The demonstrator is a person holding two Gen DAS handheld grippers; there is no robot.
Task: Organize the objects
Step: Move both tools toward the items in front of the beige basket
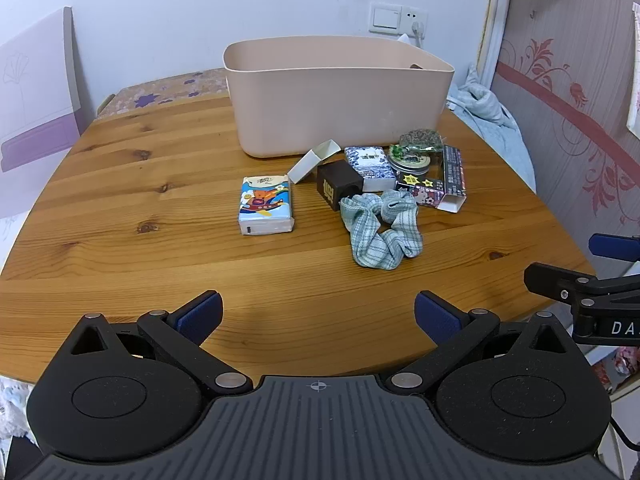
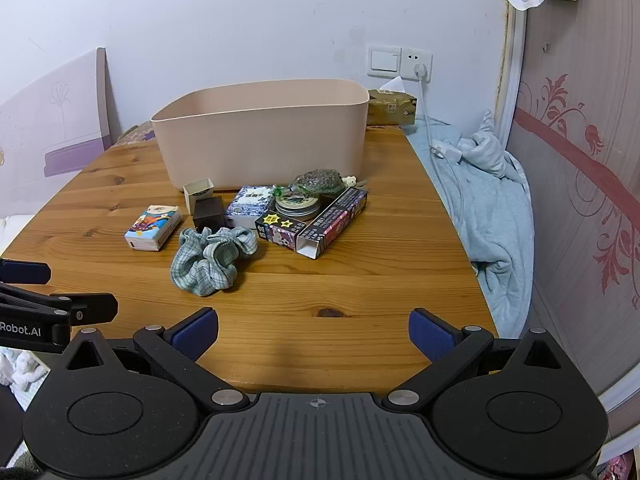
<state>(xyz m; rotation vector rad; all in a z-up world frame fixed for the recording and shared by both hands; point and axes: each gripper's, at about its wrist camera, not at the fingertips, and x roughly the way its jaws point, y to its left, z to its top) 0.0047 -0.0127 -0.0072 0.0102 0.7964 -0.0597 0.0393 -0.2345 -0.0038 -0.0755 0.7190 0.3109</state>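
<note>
A beige plastic bin (image 1: 336,96) (image 2: 264,136) stands at the back of the wooden table (image 1: 140,208) (image 2: 380,264). In front of it lie a tissue pack (image 1: 265,205) (image 2: 154,227), a dark cube box (image 1: 338,189) (image 2: 208,213), a small white open box (image 1: 314,160) (image 2: 198,193), a blue-white packet (image 1: 370,167) (image 2: 250,206), a round tin (image 1: 410,165) (image 2: 298,206), a long printed carton (image 1: 448,180) (image 2: 320,226), a green bag (image 1: 420,140) (image 2: 318,180) and a checked scrunchie (image 1: 380,228) (image 2: 212,258). My left gripper (image 1: 318,314) and right gripper (image 2: 314,334) are open, empty, near the front edge.
A light blue blanket (image 2: 492,208) (image 1: 492,120) lies off the table's right side with a white charger (image 2: 444,150). A tissue box (image 2: 392,108) sits behind the bin. A purple-white board (image 1: 36,100) leans at the left. A patterned wall (image 2: 580,160) stands at the right.
</note>
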